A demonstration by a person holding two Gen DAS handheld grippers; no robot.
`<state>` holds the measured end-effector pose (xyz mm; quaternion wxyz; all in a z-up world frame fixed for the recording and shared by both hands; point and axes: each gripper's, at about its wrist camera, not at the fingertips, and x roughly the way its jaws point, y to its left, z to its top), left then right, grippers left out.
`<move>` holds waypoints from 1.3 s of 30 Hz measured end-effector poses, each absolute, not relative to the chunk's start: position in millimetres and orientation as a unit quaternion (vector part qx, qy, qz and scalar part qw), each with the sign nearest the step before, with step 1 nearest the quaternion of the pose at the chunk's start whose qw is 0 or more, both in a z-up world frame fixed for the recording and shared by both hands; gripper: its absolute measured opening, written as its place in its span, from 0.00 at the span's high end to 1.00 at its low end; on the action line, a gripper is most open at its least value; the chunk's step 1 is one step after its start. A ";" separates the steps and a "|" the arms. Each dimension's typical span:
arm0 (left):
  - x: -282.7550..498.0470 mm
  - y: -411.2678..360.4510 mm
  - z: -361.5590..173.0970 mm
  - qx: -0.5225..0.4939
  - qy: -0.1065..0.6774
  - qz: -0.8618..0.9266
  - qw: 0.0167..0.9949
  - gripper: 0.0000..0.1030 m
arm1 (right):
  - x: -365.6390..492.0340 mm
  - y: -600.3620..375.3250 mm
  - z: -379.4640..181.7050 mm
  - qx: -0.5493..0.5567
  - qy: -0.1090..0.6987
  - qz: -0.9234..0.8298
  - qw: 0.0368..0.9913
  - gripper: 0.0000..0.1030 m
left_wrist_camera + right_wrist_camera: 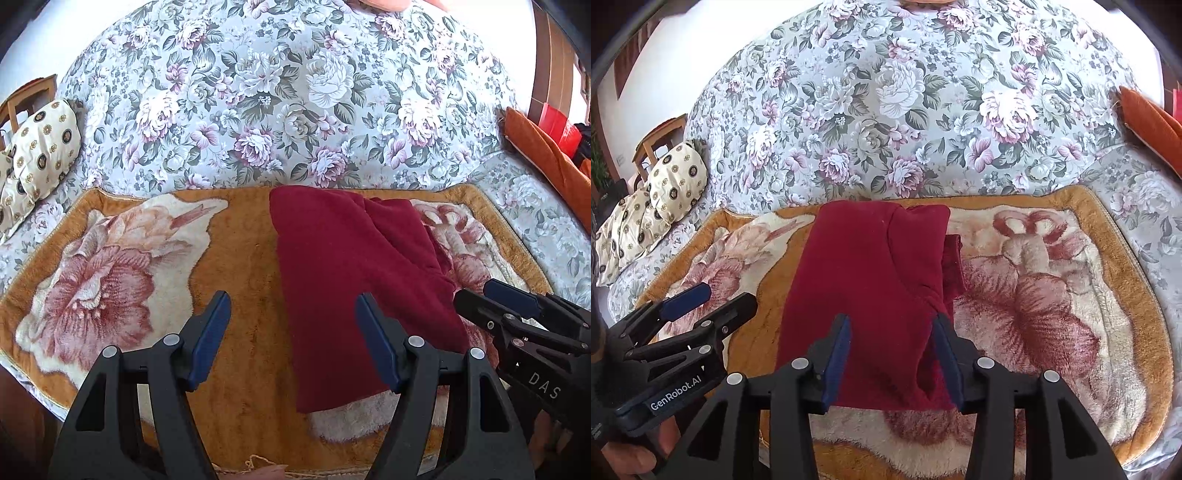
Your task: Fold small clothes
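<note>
A dark red garment (pixel 343 280) lies folded lengthwise on an orange floral blanket (pixel 243 266) on a sofa seat. It also shows in the right wrist view (pixel 871 295), with a folded flap and a narrow strip along its right side. My left gripper (pixel 293 306) is open and empty, hovering over the blanket at the garment's left edge. My right gripper (pixel 892 332) is open above the garment's near end, with its jaws on either side of the cloth. The right gripper (pixel 491 299) also shows in the left wrist view and the left gripper (pixel 713 299) in the right wrist view.
The sofa back (pixel 280 96) with grey floral fabric rises behind the blanket. A cream patterned cushion (pixel 40 144) lies at the left and an orange cushion (pixel 546 155) at the right. A wooden chair (pixel 661 136) stands beyond the left cushion.
</note>
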<state>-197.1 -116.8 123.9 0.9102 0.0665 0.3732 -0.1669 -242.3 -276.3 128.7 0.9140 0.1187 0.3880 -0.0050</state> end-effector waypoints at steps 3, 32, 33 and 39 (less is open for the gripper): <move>-197.4 -118.8 123.5 0.068 0.374 -0.169 0.909 0.32 | -242.1 -276.3 128.3 0.118 0.389 -0.004 0.913 0.57; -194.1 -124.0 113.5 0.075 0.382 -0.169 0.906 0.32 | -234.2 -274.0 117.4 0.130 0.403 -0.003 0.906 0.55; -193.8 -123.5 112.6 0.075 0.382 -0.168 0.906 0.32 | -233.9 -273.9 116.5 0.131 0.405 -0.002 0.905 0.55; -192.1 -121.2 111.1 0.071 0.383 -0.170 0.905 0.32 | -233.1 -274.8 114.7 0.131 0.407 -0.002 0.904 0.55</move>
